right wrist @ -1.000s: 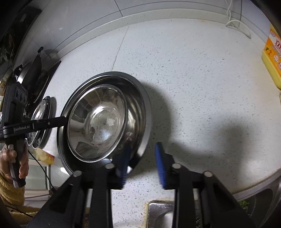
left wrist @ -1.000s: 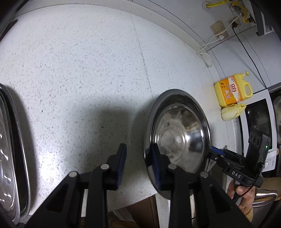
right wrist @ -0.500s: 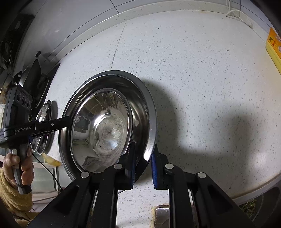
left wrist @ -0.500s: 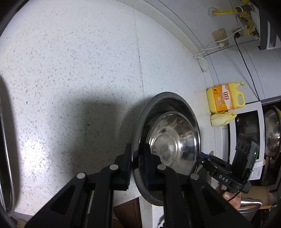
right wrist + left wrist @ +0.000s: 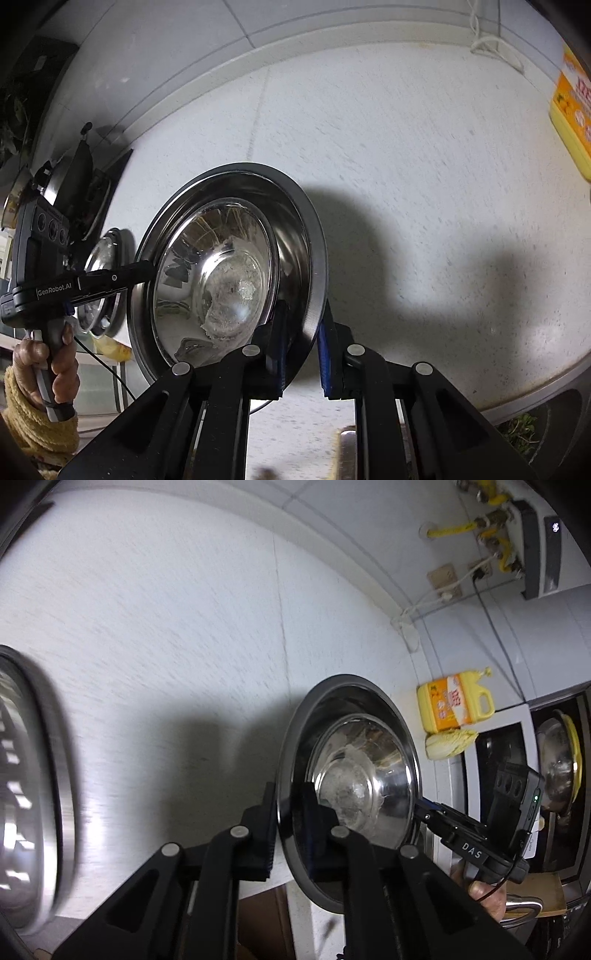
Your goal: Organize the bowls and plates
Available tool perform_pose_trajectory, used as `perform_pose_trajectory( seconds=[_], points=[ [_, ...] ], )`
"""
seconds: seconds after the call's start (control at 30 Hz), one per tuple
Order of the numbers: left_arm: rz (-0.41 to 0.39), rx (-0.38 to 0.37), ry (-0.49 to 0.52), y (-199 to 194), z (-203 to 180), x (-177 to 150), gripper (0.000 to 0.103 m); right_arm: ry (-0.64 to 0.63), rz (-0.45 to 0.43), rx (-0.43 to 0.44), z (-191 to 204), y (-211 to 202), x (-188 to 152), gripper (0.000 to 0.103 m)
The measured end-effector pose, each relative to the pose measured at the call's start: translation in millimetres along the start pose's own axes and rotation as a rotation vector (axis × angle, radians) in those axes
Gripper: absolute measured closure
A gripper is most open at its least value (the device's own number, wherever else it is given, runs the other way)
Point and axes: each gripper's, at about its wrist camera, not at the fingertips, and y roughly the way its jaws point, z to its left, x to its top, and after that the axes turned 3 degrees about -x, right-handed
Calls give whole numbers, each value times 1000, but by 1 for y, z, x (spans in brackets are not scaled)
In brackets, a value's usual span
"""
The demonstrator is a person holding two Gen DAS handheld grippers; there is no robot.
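We recorded the left gripper (image 5: 285,825) with its fingers clamped on the near rim of the wide, shallow stainless-steel bowl (image 5: 373,716), one finger outside the wall and one inside. The right gripper (image 5: 301,345) gripped the opposite rim of the same bowl (image 5: 295,221), its blue-padded fingers (image 5: 324,360) pinching the metal edge. A smaller polished steel bowl (image 5: 221,280) sat nested inside the large one, whitish residue visible on its bottom. The pair appeared tilted on edge over the white speckled worktop (image 5: 166,627), casting a dark shadow on it; whether the lower rim touched the worktop we could not tell. At the left edge of the left wrist view lay a blurred ribbed steel plate (image 5: 33,794). A yellow detergent bottle (image 5: 456,701) stood against the wall, a pale cabbage (image 5: 448,743) just beside it.
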Motion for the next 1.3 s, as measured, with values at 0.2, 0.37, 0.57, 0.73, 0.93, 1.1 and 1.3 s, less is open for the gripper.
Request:
perform_pose_trajectory(
  seconds=[0.2, 0.37, 0.57, 0.73, 0.93, 1.1, 1.3],
  points=[
    [-107, 38, -37, -91, 47, 1, 93, -93, -31, 54, 73, -1, 15, 89],
    [-195, 107, -70, -174, 99, -8, 93, -183, -29, 146, 154, 18, 21, 89],
    [-244, 149, -146, -232, 168, -27, 93, -272, 15, 204, 232, 51, 14, 89],
    [-233, 141, -194, -237, 211, -38, 93, -302, 60, 194, 264, 78, 0, 89],
    [-215, 142, -188, -216, 219, -34, 93, -285, 87, 154, 262, 99, -8, 89],
    [-211, 166, -176, -202, 225, -24, 93, -261, 90, 120, 266, 113, -6, 89],
    [-211, 206, -124, -203, 221, -24, 92, -246, 77, 103, 274, 113, -5, 87]
  ],
)
